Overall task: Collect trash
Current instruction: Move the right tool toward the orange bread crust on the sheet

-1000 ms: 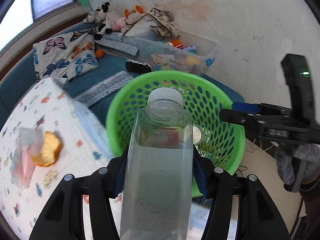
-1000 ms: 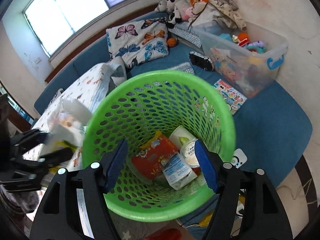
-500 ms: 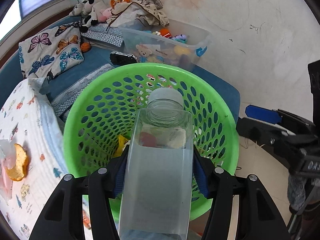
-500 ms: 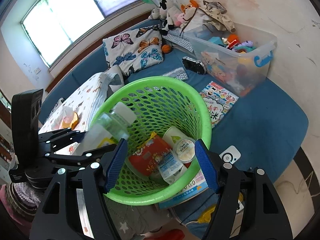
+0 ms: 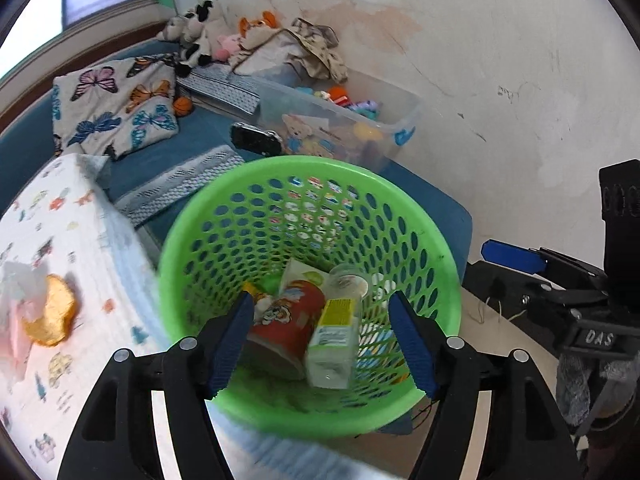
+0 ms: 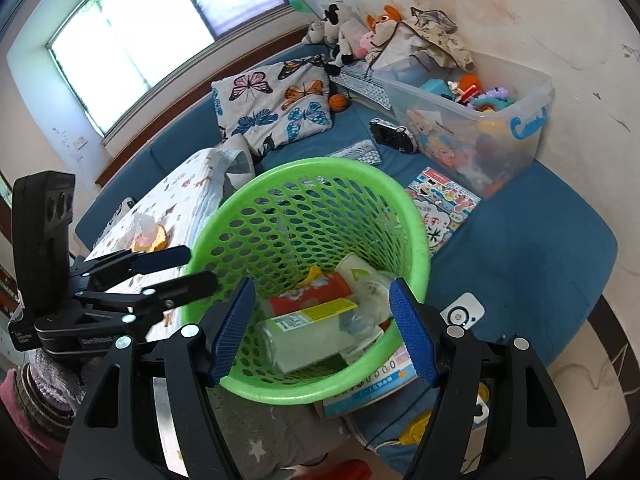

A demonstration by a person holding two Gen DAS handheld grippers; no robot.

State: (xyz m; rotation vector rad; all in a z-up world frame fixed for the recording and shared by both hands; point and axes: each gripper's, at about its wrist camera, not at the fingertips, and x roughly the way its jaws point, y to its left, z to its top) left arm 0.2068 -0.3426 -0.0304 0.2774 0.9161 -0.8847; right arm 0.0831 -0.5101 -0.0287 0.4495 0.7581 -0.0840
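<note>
The left gripper point(image 5: 324, 340) hung above the green basket point(image 5: 240, 208) with its jaws opening and nothing between them; the blue pads point(image 5: 232, 338) stood clear on either side of the trash below. In the right wrist view the same gripper point(image 6: 192, 268) reached in from the left, its tips just at the basket's rim point(image 6: 200, 240).

The right gripper point(image 6: 322, 328) was spread apart too, empty, pointing down into the basket from the near side (its pads touched nothing). In the left wrist view only its side showed at the right edge point(image 5: 516, 256), apart from the basket.

The clear bottle point(image 5: 334, 344) lay loose inside the basket, on top of the other trash, with a yellow and green label point(image 6: 316, 312) on it. Beside it sat a red snack packet point(image 5: 292, 324), and past that a white cup point(image 6: 356, 270).

On the patterned blanket point(image 5: 60, 240) to the left of the basket lay a piece of bread point(image 5: 50, 316) by a crumpled plastic bag point(image 5: 16, 304), not yet collected.

Farther off, on the blue mattress point(image 6: 520, 240), were a butterfly pillow point(image 6: 276, 104), a clear box of toys point(image 6: 472, 112), a sticker sheet point(image 6: 440, 204) just beside the basket, and stuffed animals point(image 6: 344, 32) against the wall.
</note>
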